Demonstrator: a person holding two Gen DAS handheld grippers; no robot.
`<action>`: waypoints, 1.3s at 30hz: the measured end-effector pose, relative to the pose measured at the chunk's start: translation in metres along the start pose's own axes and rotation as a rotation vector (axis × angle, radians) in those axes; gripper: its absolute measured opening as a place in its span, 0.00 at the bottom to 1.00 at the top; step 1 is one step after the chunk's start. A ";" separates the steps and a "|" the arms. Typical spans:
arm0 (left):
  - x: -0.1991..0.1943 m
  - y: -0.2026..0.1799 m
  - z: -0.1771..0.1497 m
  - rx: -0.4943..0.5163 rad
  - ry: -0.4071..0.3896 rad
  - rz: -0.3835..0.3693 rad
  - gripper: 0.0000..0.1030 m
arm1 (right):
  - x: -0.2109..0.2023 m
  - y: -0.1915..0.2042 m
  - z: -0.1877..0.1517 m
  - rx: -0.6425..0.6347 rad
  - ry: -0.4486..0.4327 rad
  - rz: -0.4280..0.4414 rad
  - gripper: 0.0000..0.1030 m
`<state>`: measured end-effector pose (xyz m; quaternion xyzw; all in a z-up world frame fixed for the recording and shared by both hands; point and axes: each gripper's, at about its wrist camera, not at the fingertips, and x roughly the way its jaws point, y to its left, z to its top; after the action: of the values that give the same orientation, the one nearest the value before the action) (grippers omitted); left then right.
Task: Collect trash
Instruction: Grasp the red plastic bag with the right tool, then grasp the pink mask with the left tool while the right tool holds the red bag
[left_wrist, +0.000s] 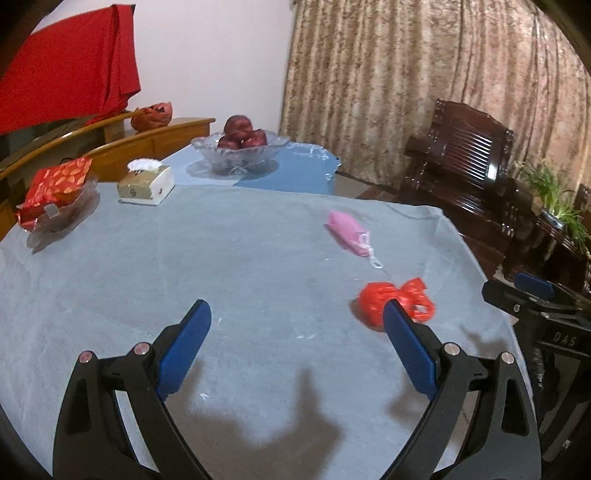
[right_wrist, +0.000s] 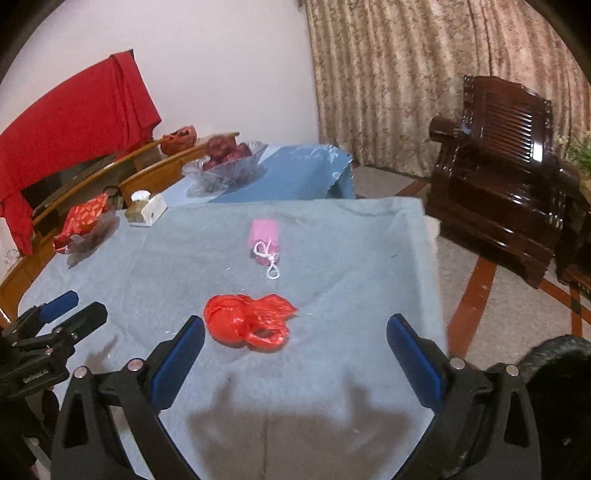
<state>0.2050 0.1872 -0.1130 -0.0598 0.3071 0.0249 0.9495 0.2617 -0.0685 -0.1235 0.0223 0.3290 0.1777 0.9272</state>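
Two pieces of trash lie on the grey cloth-covered table (right_wrist: 332, 369): a crumpled red plastic bag knotted into a ball with loose handles (right_wrist: 246, 323) near the front, and a pink drawstring pouch with a white cord (right_wrist: 264, 240) farther back, well apart from it. Neither is touched yet.

The right gripper (right_wrist: 295, 354) is held with its blue-padded jaws spread wide and nothing between them; the red bag sits just ahead of it, slightly left of centre. The left gripper (left_wrist: 297, 343) is likewise spread and empty, with the red plastic bag (left_wrist: 391, 301) off to its right, partly hidden behind its right finger.

The step in hand is judged to be the first pickup, and the red bag is best taken by the right gripper. The jaws should be shifted a little left so the knotted ball is centred, then lowered close to the cloth without the cloth being pinched. The dense ball should be gripped, not the thin handles, which are likely to slip or stretch. The glass fruit bowl (right_wrist: 225, 166) and tissue box (right_wrist: 146, 210) at the far side are not trash and are best left alone.
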 end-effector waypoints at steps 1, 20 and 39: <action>0.005 0.004 0.000 -0.004 0.005 0.004 0.89 | 0.008 0.007 0.001 0.002 0.005 0.000 0.94; 0.054 0.032 -0.004 -0.046 0.057 0.049 0.89 | 0.104 0.037 -0.001 -0.030 0.154 0.036 0.93; 0.079 -0.009 0.021 -0.024 0.053 -0.004 0.89 | 0.091 0.004 0.017 -0.005 0.132 0.134 0.38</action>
<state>0.2815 0.1822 -0.1416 -0.0726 0.3317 0.0249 0.9403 0.3367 -0.0324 -0.1641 0.0300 0.3868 0.2411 0.8896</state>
